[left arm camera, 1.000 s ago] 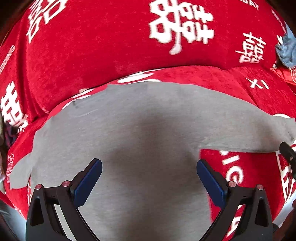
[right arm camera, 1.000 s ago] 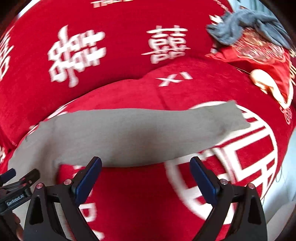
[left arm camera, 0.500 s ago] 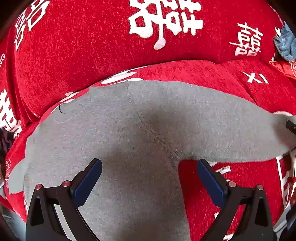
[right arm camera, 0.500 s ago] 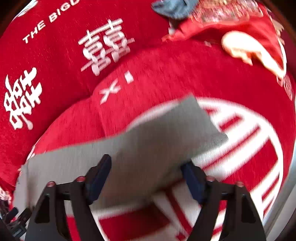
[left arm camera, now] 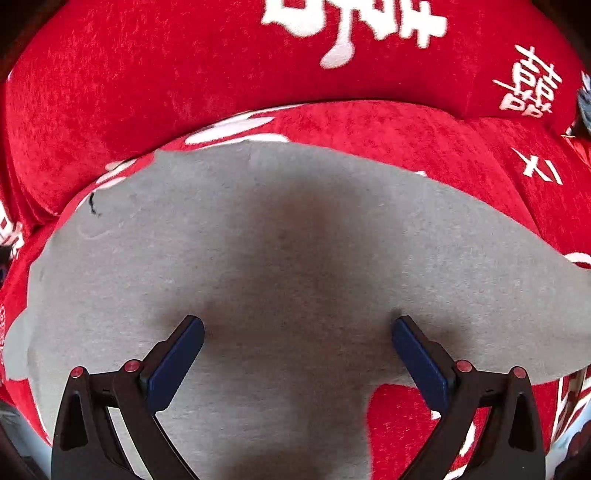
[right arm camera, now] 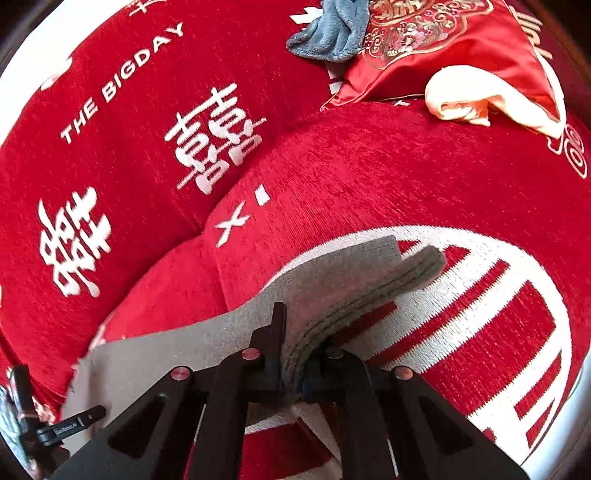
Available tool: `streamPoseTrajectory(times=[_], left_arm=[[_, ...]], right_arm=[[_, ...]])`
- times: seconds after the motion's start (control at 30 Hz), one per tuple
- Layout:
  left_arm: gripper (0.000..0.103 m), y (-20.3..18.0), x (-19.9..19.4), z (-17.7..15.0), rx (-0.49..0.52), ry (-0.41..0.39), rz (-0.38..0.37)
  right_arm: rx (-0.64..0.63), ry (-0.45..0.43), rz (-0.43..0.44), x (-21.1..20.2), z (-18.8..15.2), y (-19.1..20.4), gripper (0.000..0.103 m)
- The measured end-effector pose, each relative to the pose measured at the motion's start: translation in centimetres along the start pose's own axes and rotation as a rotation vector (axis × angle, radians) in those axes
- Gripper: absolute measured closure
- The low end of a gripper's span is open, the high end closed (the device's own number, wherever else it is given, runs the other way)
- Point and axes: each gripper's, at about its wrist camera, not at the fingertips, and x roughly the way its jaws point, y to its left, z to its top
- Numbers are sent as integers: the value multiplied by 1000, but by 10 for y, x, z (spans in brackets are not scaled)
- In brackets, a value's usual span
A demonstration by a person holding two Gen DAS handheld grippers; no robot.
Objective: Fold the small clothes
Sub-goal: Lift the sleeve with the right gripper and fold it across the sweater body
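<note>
Grey trousers (left arm camera: pixel 280 236) lie spread on a red sofa seat (left arm camera: pixel 388 125) with white characters. My left gripper (left arm camera: pixel 297 332) is open, its blue pads (left arm camera: pixel 177 354) resting on or just above the grey cloth near the crotch. In the right wrist view my right gripper (right arm camera: pixel 293 350) is shut on the hem end of one grey trouser leg (right arm camera: pixel 354 280), which is lifted and curls off the seat. The left gripper's body (right arm camera: pixel 55 424) shows at the lower left there.
A red embroidered cushion (right arm camera: pixel 443 44), a cream cloth (right arm camera: pixel 476 96) and a crumpled blue-grey garment (right arm camera: pixel 332 33) lie at the back right of the sofa. The red backrest (right arm camera: pixel 129 140) rises behind the seat. A pale floor strip (right arm camera: pixel 554 443) shows at the right edge.
My right gripper moved to the trouser leg's end, closed on the hem and lifted it. My left gripper moved lower and closer onto the grey cloth, still open.
</note>
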Motion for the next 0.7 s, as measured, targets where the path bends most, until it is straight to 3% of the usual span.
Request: streamPoseTrajectory(times=[0.1, 0.23, 0.7], left_arm=[[1, 2, -8, -2, 14, -13, -9], [1, 19, -25, -9, -1, -51, -29], [1, 131, -39, -77, -161, -54, -104]], right_arm=[[7, 16, -12, 3, 0, -2, 97], [-50, -26, -19, -18, 3, 17, 97], [-282, -109, 68, -97, -8, 171, 97]])
